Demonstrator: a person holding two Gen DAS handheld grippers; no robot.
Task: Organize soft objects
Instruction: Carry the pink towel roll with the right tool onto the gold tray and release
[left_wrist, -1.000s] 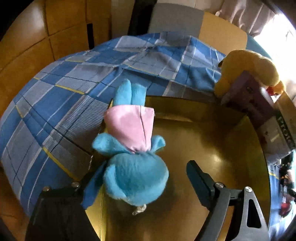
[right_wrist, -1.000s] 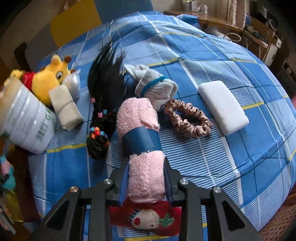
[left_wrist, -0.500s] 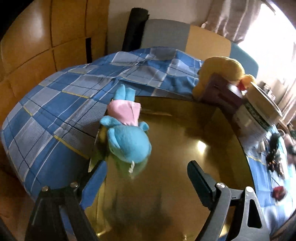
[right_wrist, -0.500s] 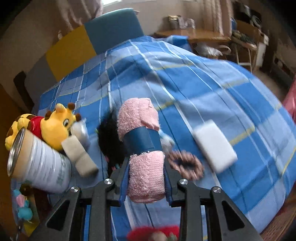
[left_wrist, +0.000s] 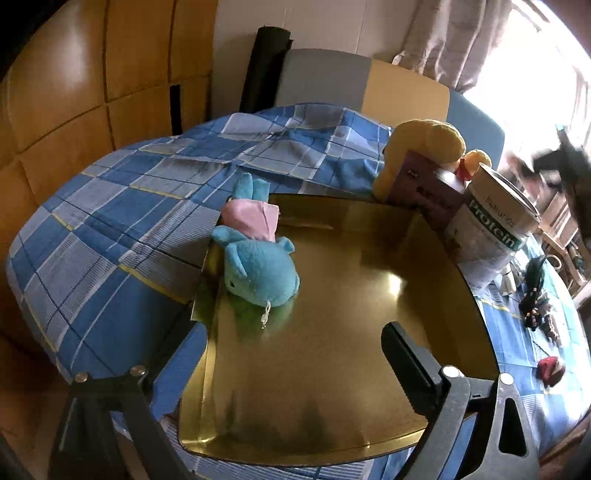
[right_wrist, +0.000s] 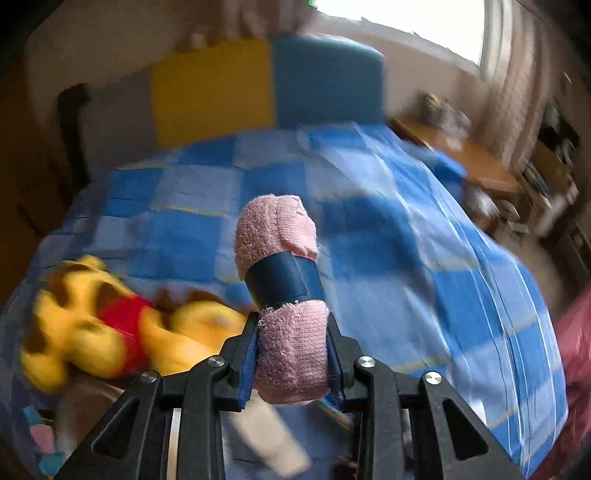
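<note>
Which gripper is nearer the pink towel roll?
Right. The right gripper is shut on the towel roll, gripping its lower end. The left gripper hangs open over the gold tray, holding nothing.

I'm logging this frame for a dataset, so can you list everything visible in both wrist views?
blue plush toy: 1, blue with pink cloth, on the left edge of the gold tray
gold tray: 1, shiny gold, on the bedspread
yellow plush toy: 1, yellow with red shirt, beyond the tray; blurred
purple box: 1, purple, against the yellow plush
protein can: 1, white with green band, right of the tray
checked bedspread: 1, blue, covering the bed
pink rolled towel: 1, pink with dark blue band, in the right gripper
left gripper: open, above the tray
right gripper: shut on the towel
</note>
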